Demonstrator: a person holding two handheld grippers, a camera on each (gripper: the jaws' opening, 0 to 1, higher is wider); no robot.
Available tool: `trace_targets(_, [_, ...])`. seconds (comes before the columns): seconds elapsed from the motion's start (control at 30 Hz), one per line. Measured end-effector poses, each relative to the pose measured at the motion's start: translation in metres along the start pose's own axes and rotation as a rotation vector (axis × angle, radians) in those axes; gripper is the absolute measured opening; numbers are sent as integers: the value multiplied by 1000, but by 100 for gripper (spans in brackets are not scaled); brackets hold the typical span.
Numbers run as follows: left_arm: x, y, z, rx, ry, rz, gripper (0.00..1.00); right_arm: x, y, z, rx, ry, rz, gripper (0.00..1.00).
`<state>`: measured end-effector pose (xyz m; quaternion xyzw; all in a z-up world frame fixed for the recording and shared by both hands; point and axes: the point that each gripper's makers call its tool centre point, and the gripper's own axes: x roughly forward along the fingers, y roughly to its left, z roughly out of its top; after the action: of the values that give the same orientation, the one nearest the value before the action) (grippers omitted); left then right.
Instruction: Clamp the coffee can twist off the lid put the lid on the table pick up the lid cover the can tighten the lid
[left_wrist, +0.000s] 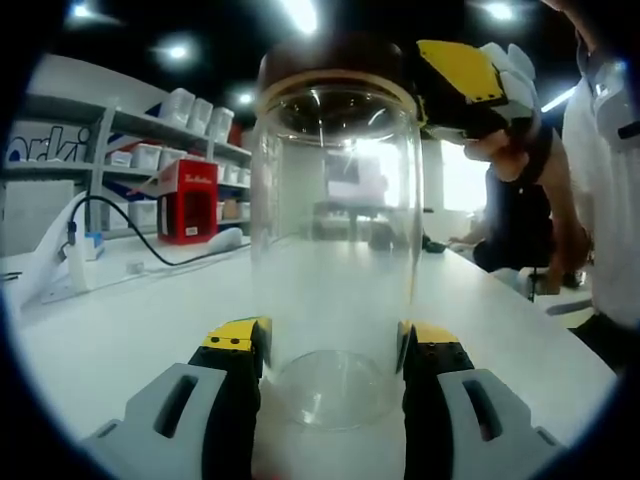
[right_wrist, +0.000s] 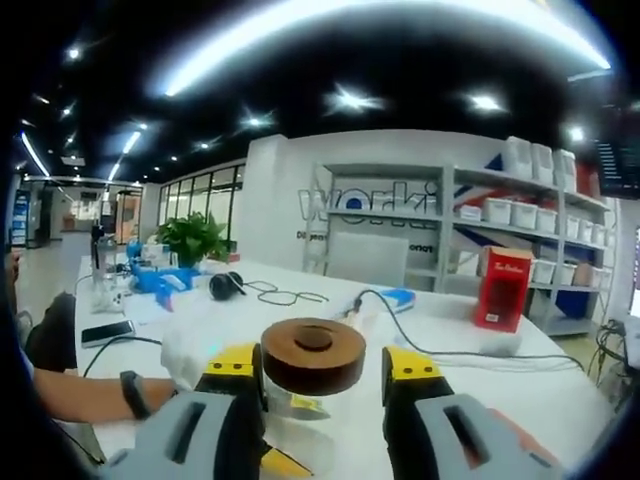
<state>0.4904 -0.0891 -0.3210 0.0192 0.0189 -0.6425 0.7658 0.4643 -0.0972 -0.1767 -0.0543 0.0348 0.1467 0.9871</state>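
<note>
The coffee can (left_wrist: 335, 250), a clear empty jar, stands upright on the white bench (left_wrist: 120, 330) with its brown lid (right_wrist: 313, 355) on top. The left gripper (left_wrist: 333, 355) clamps the can low down, its yellow-tipped jaws pressed against either side of the base. The right gripper (right_wrist: 313, 372) comes from above, jaws bracketing the lid and seemingly pinching it. Whether this is the twisting off or the final tightening cannot be told; the lid sits on the can either way. Farther back stand a red box (right_wrist: 502, 288), shelving and a trailing cable.
</note>
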Motion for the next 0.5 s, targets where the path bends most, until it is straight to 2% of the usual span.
trace_targets(0.5, [1, 2, 0, 0, 2, 1, 47, 9, 2, 6, -13, -14, 5, 48])
